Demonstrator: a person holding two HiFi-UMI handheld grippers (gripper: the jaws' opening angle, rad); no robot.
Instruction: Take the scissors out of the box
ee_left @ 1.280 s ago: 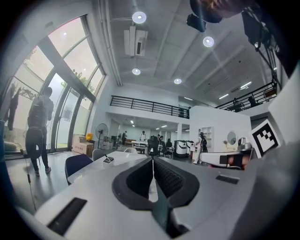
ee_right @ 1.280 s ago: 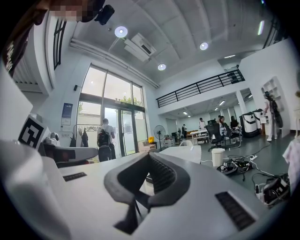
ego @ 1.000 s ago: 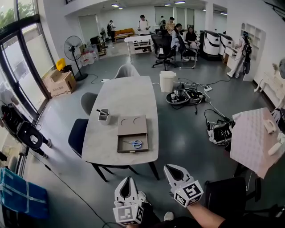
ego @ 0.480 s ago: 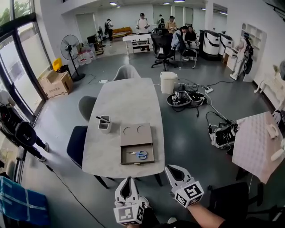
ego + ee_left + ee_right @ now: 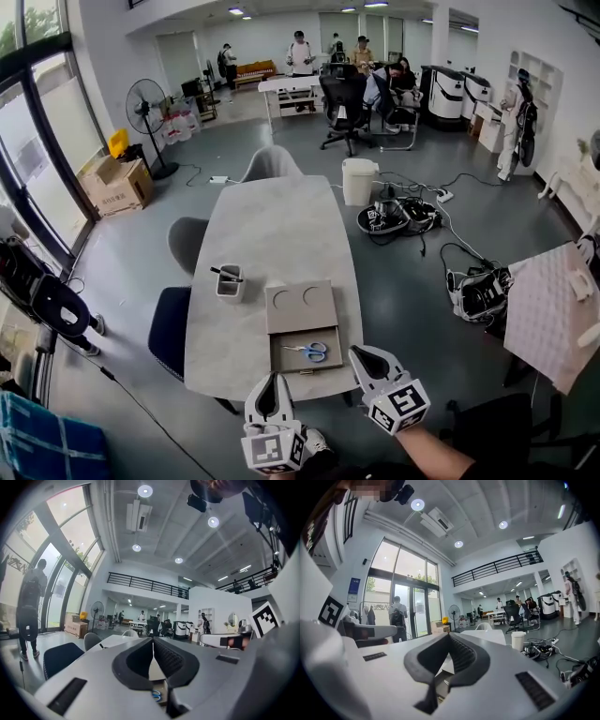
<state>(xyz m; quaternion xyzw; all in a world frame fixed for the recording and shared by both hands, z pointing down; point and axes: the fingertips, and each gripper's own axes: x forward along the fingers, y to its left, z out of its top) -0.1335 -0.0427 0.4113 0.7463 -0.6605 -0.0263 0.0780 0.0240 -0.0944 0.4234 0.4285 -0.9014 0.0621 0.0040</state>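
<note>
Blue-handled scissors (image 5: 309,352) lie in the open drawer of a flat tan box (image 5: 302,308) at the near end of a grey table (image 5: 272,225). Two round hollows mark the box's lid. Both grippers hover short of the table's near edge, pointing at the box. My left gripper (image 5: 274,378) is shut and empty, as is my right gripper (image 5: 357,352). In the left gripper view the shut left gripper (image 5: 153,640) partly hides the scissors' blue handle (image 5: 156,695). In the right gripper view the right gripper (image 5: 449,635) is shut, with the box's corner below it.
A grey pen cup (image 5: 229,282) stands left of the box. Dark chairs (image 5: 171,330) sit along the table's left side. A white bin (image 5: 357,180) and tangled cables (image 5: 398,217) lie to the right. A fan (image 5: 148,105) and people are farther back.
The view has drawn closer to the table: the box and scissors now lie nearer to both grippers. Both grippers stay shut and hold the same pose.
</note>
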